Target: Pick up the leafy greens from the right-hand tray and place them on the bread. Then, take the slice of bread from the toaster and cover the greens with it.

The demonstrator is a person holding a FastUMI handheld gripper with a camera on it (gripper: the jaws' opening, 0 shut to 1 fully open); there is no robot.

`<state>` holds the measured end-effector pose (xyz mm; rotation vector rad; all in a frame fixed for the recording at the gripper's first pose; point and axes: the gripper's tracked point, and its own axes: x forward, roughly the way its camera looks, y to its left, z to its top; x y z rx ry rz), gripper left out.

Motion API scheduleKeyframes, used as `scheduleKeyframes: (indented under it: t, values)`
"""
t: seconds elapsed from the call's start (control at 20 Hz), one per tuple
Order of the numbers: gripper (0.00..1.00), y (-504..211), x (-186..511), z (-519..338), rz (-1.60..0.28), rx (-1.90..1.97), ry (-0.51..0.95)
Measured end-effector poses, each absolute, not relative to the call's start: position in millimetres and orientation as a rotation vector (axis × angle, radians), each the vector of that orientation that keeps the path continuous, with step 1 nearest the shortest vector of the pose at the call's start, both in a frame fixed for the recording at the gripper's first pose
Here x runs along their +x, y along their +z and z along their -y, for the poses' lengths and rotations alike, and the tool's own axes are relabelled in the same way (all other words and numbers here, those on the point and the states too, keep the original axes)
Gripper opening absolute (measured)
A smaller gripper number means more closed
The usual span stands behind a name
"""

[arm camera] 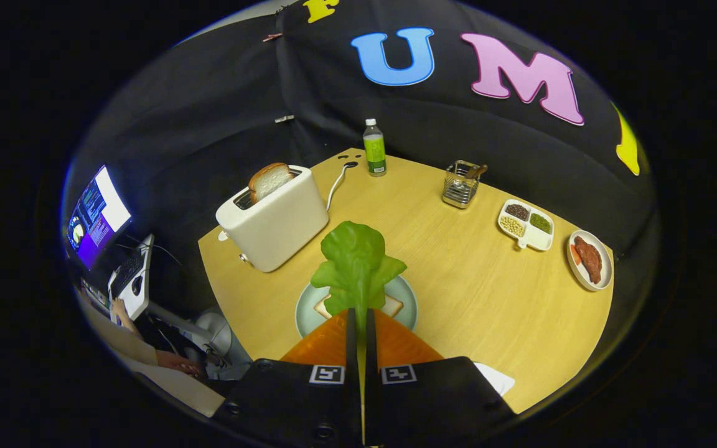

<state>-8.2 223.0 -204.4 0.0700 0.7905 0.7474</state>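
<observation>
Gripper [361, 318] closed almost fully, orange fingers [327, 342] pressed from both sides on the stem end of the leafy greens [356, 267], only a thin slit left between them. Greens held upright, fanning out beyond the fingertips, above a pale round plate [409, 298]. On that plate, just ahead of the fingers and partly hidden behind the leaf, a slice of bread [391, 305] lying flat. Cannot tell whether the greens touch the bread or hang above it.

Plate resting on a round-edged wooden table [458, 292]. Far and left of the plate, a white toaster [274, 227] with a second slice [269, 180] standing up out of its slot; white cord [336, 183] running from behind it toward the table's far edge. At the far edge, right of the cord, a clear bottle [374, 149] with a green label, upright. Farther right, a wire metal holder [461, 183] with something brown sticking out. Right of that, a white divided tray [526, 225] with beans and grains in separate compartments. Beyond it at the far right edge, a small white plate [604, 274] carrying a brown piece of meat [589, 258], well apart from the bread.

Off the table to the left, a lit monitor [96, 214], a keyboard [127, 274], and a person's hand [178, 361] lower down.
</observation>
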Motion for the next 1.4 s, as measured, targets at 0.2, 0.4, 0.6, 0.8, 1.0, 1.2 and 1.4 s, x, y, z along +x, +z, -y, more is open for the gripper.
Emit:
scheduleKeyframes:
  t: [0.2,0.4,0.6,0.8,1.0,1.2,1.4]
  values:
    - [0.08,-227.0,2.1,-264.7,-0.841,0.037,0.778]
    - [0.16,-258.7,17.5,-274.2,-0.872,-0.031,0.724]
    - [0.76,-254.5,29.6,-282.7,-0.807,-0.02,0.677]
    - [0.86,-201.6,37.8,-282.6,-0.62,0.035,0.653]
    - [0.98,-125.1,42.2,-263.0,-0.378,0.047,0.588]
    - [0.98,-41.0,39.9,-243.3,-0.155,0.016,0.5]
    - [0.98,52.7,37.1,-231.8,0.074,-0.025,0.406]
